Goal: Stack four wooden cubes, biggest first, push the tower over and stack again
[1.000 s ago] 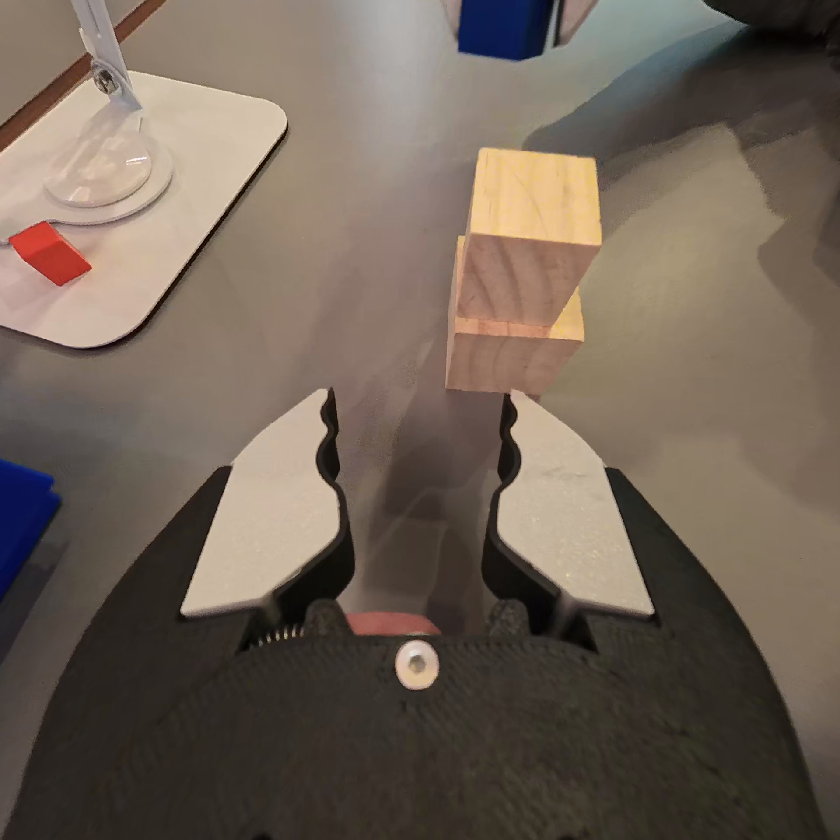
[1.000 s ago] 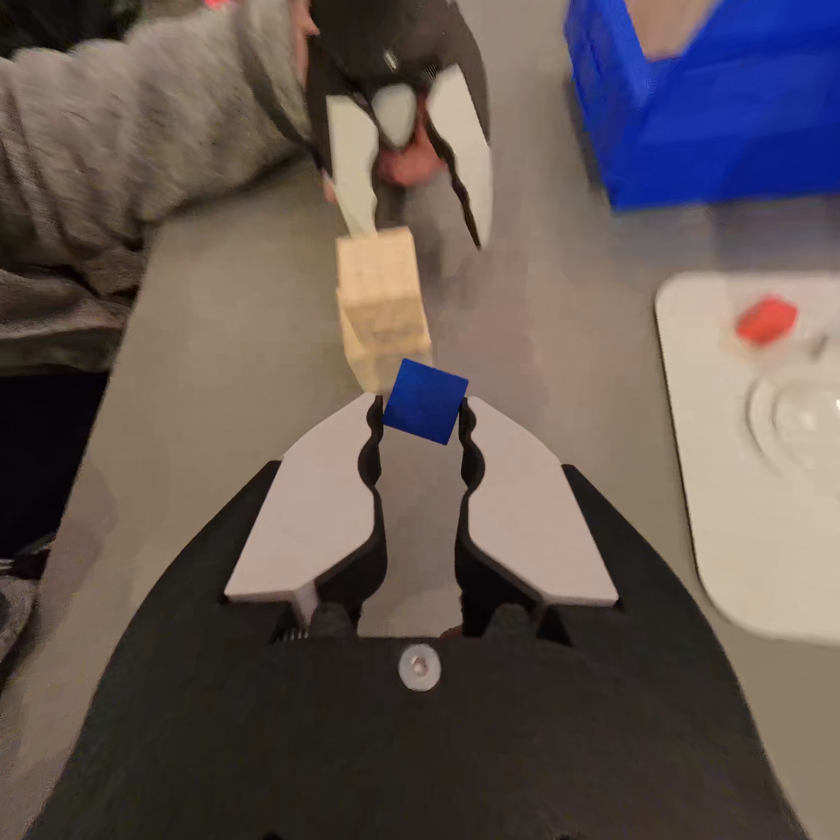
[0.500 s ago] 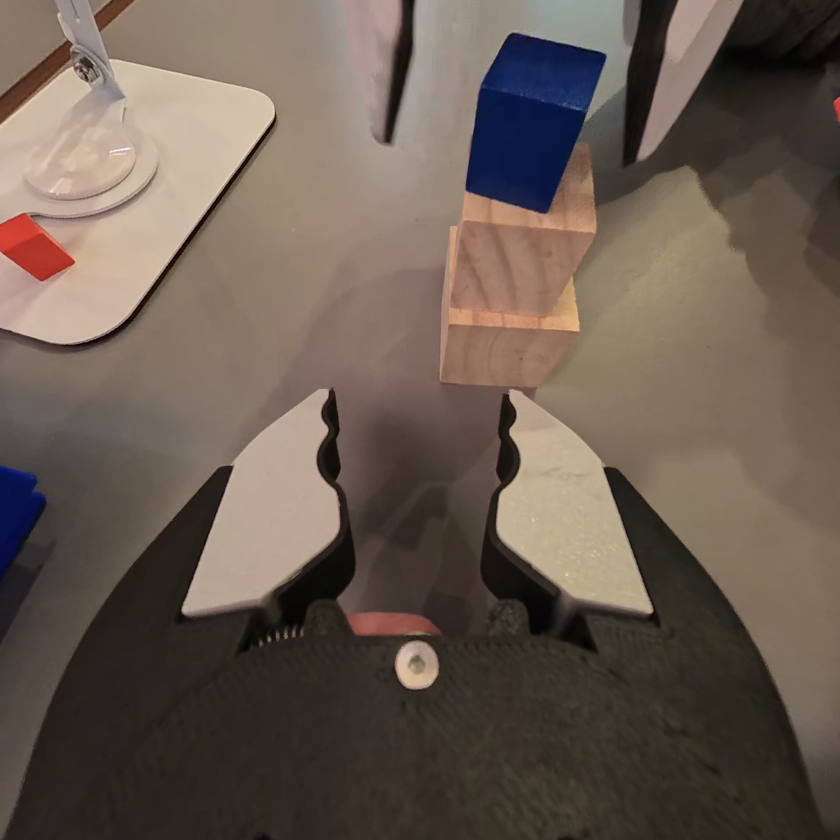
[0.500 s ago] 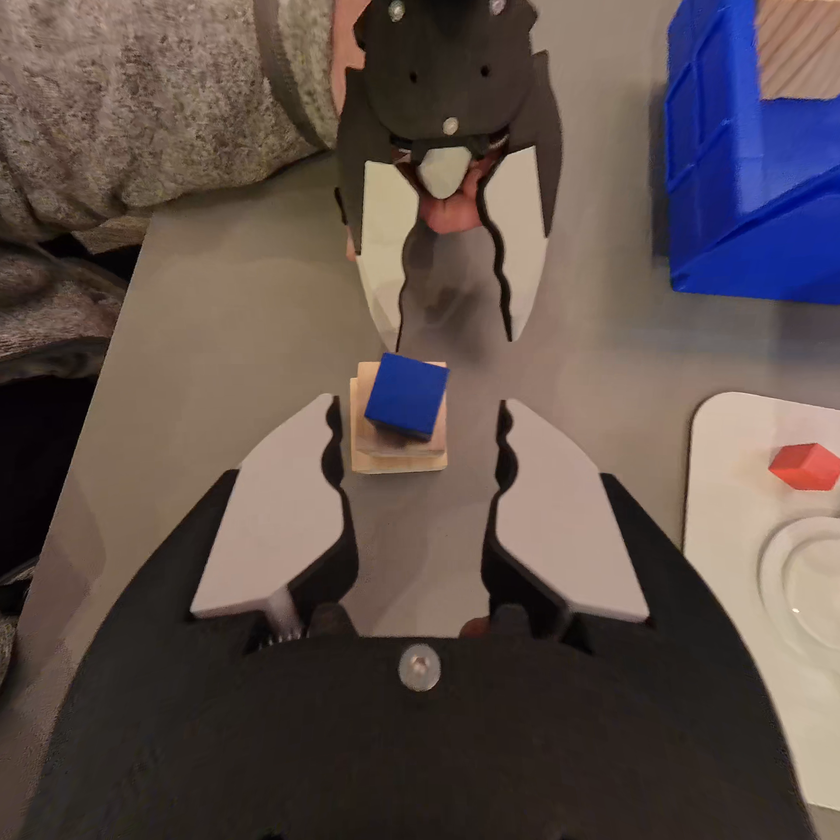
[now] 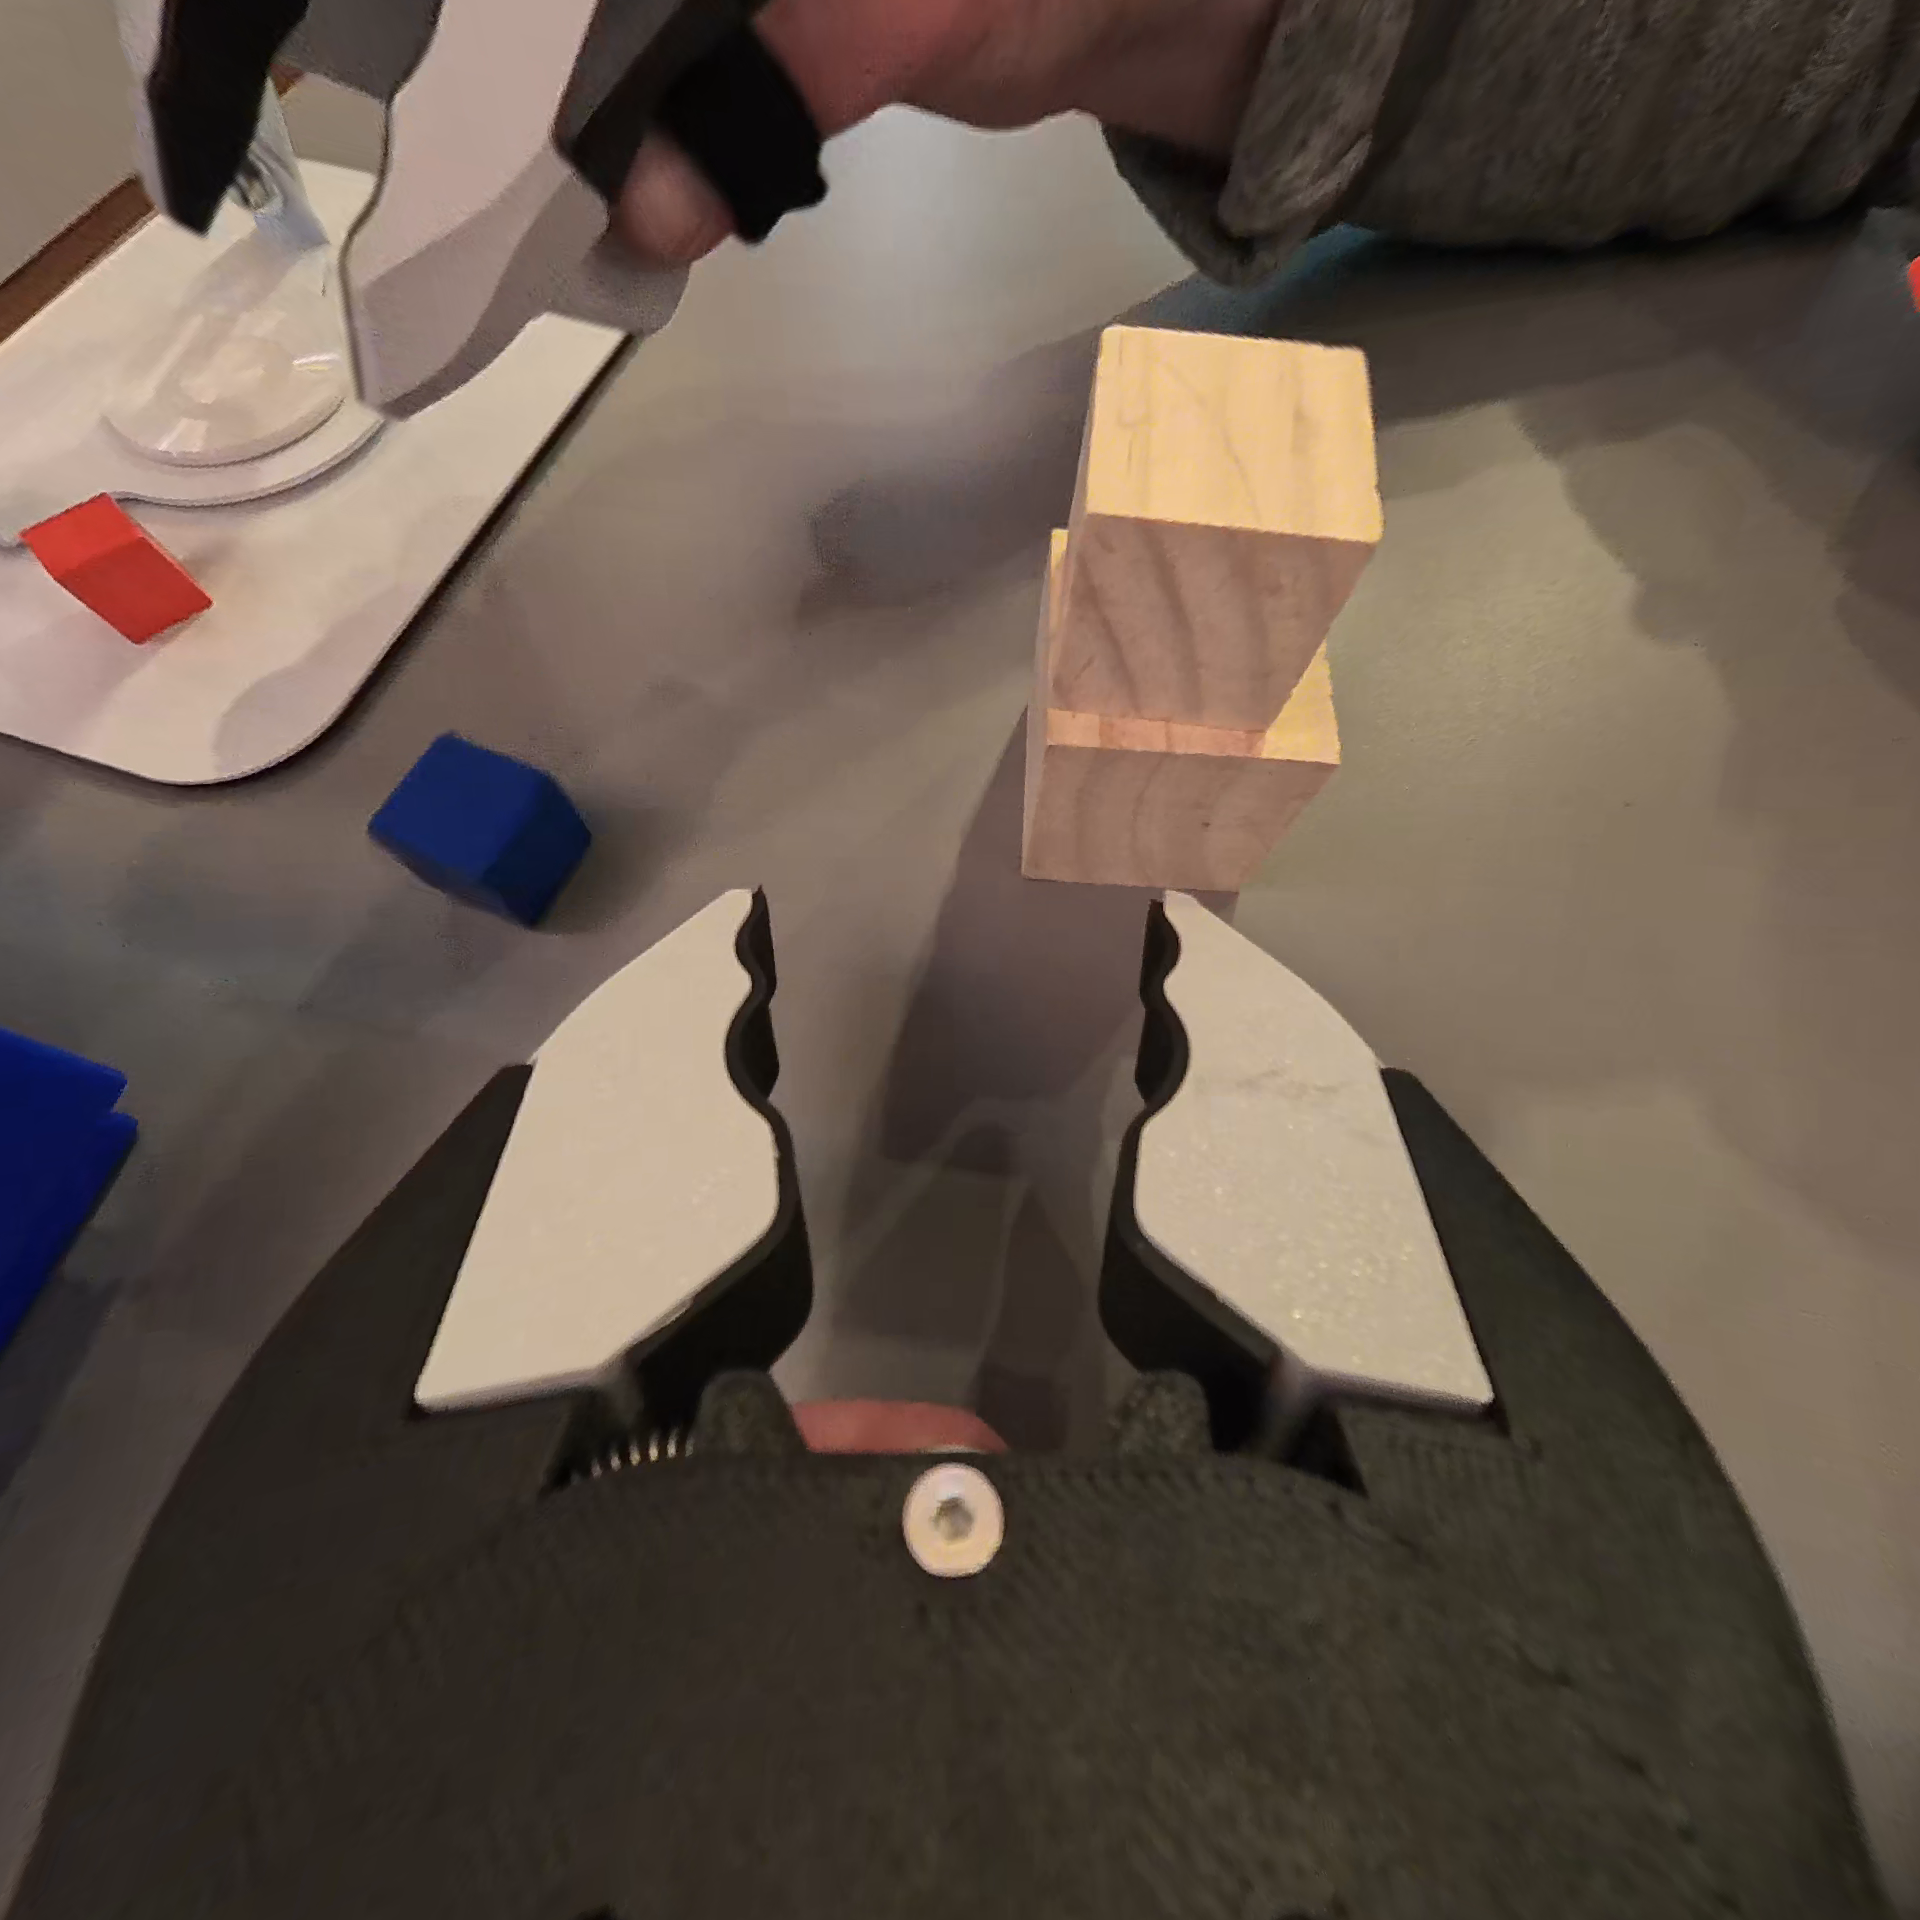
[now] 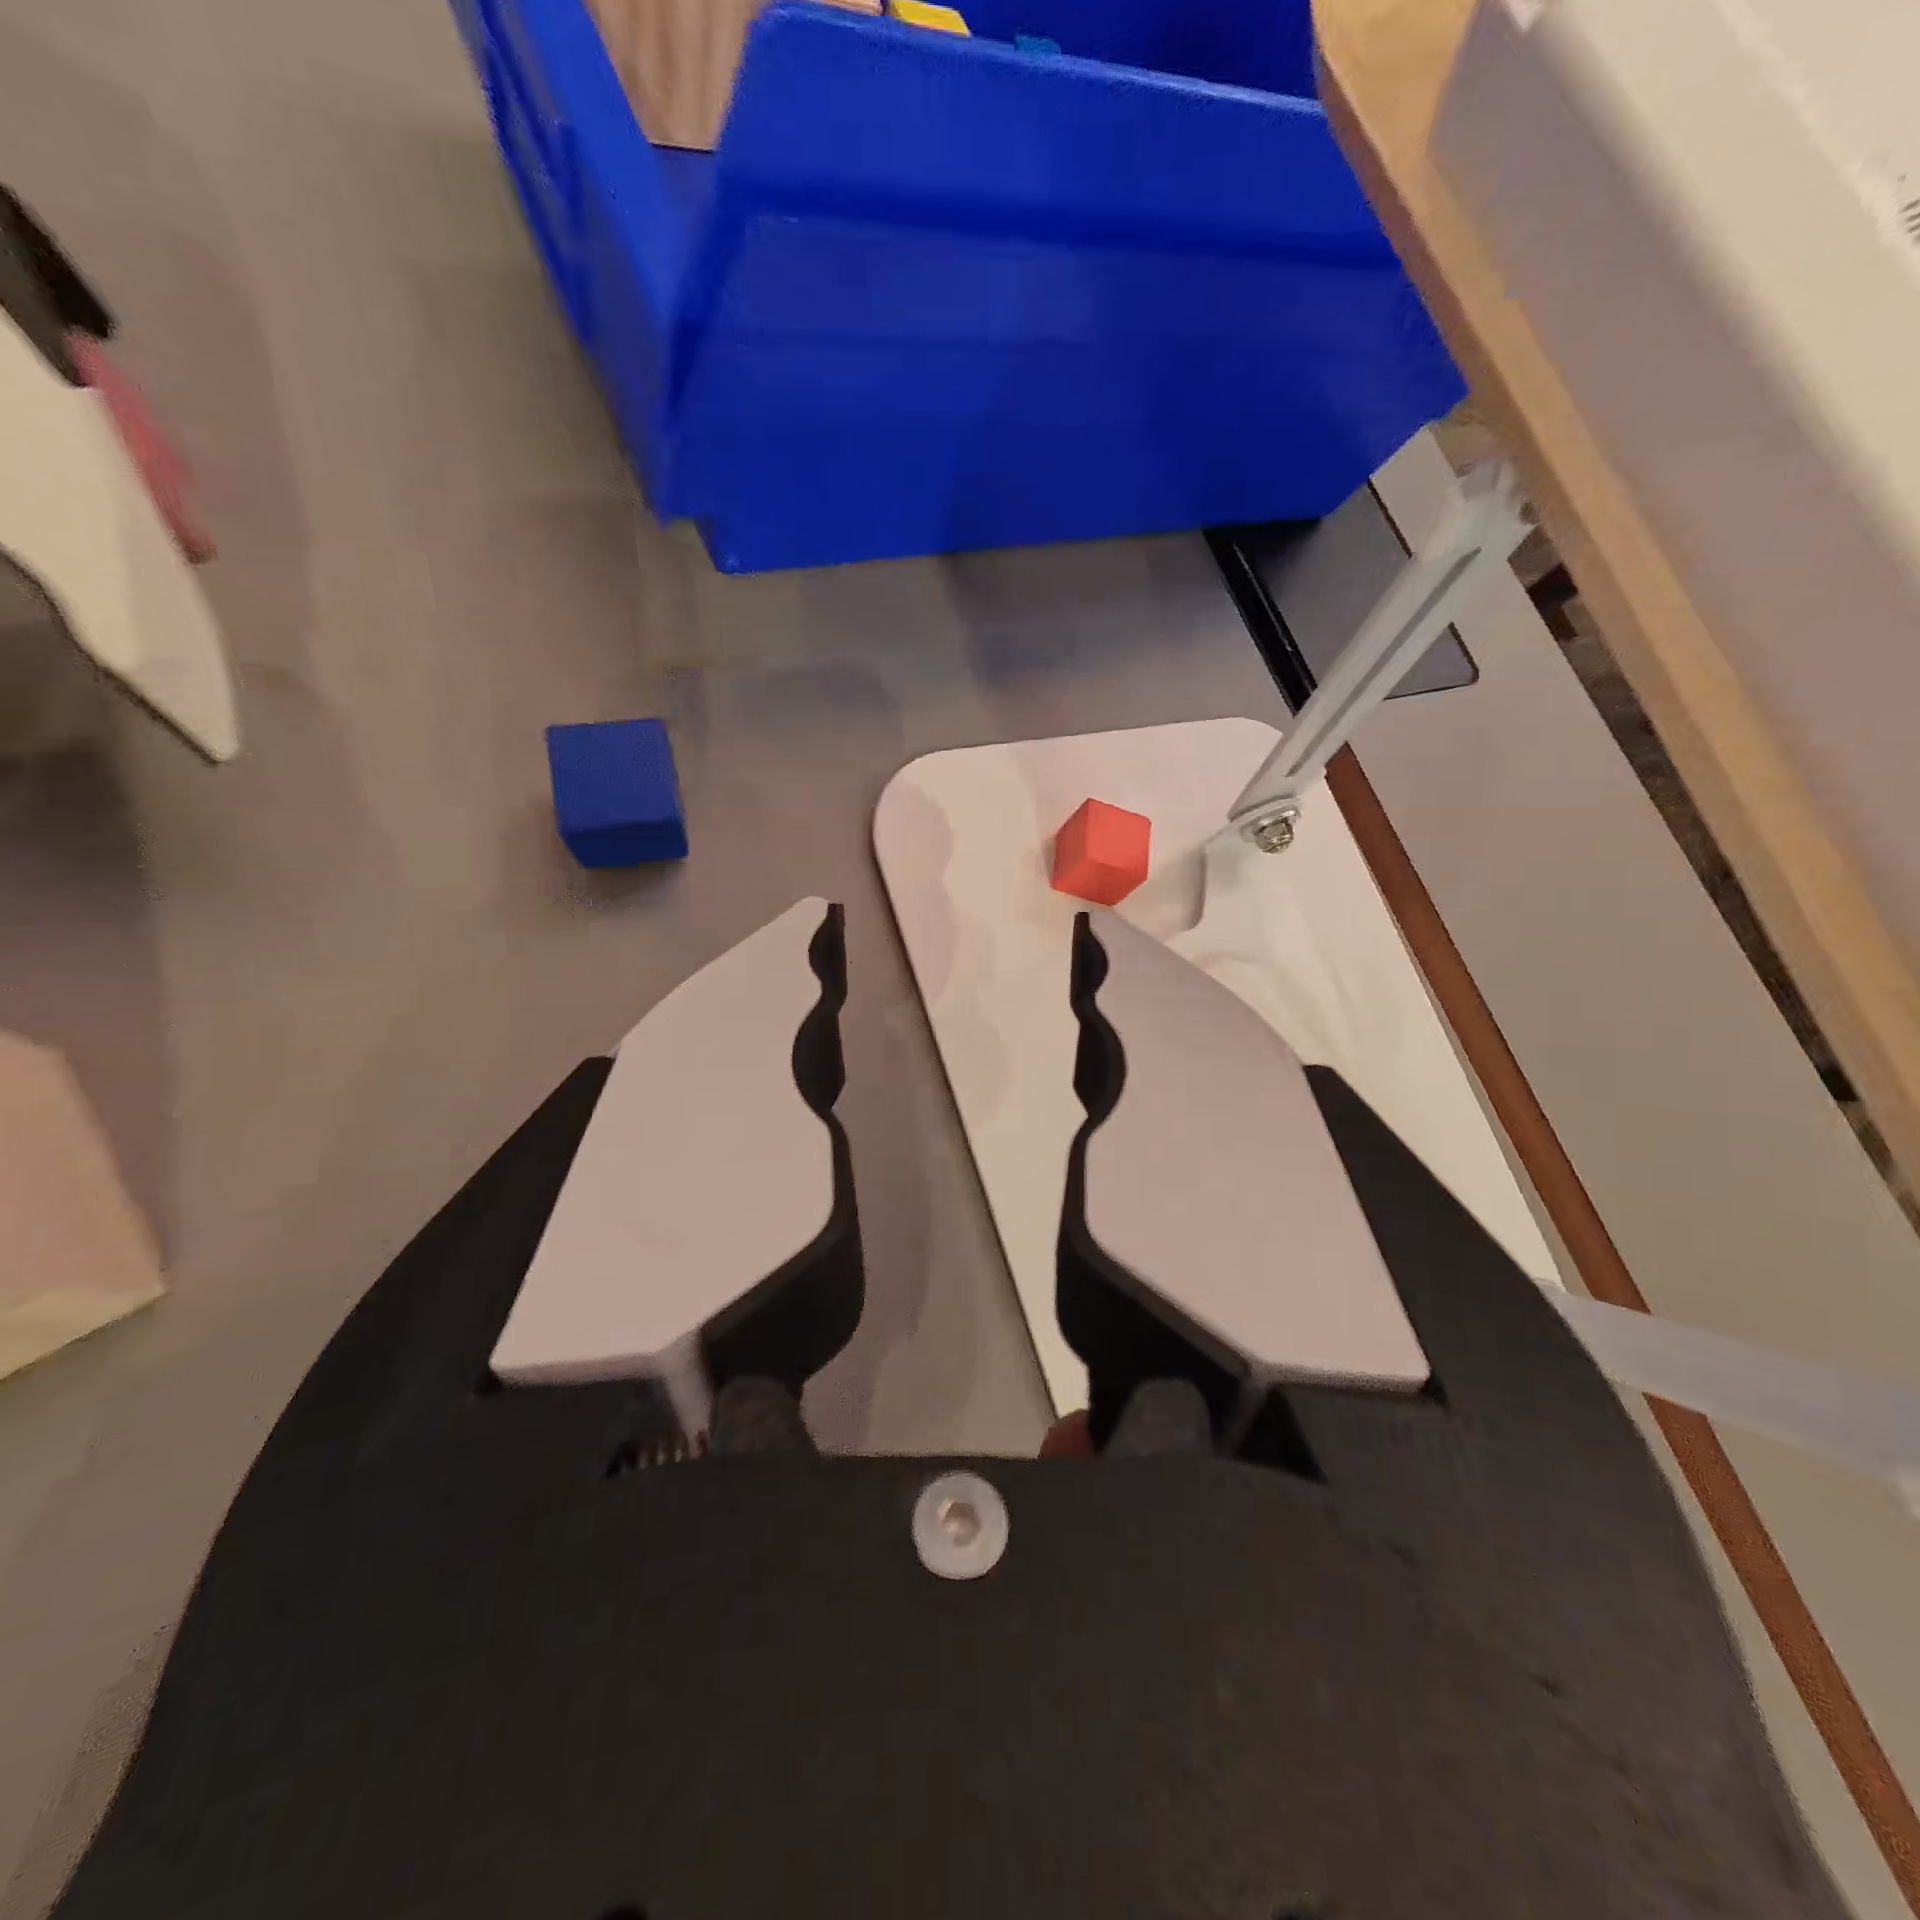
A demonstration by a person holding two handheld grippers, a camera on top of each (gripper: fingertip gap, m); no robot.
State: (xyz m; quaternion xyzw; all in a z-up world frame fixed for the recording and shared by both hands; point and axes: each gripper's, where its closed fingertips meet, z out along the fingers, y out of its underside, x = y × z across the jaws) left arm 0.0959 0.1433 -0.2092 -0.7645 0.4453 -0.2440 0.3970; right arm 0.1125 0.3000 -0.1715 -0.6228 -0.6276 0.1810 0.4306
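Two plain wooden cubes stand stacked on the grey table point(image 5: 1558, 935): the larger cube point(image 5: 1174, 810) sits at the bottom and the smaller wooden cube point(image 5: 1216, 540) rests on it, turned a little off square. Just in front of them the left gripper point(image 5: 954, 914) hangs low with its jaws apart and nothing between them. A blue cube point(image 6: 615, 792) lies alone on the table, well apart from the stack and near the white board point(image 6: 987, 987). On that board sits a red cube point(image 6: 1101, 850). The right gripper point(image 6: 954, 916) hovers over the board's edge, jaws parted and empty, the red cube just beyond its tip. A blue bin point(image 6: 987, 343) stands farther back.
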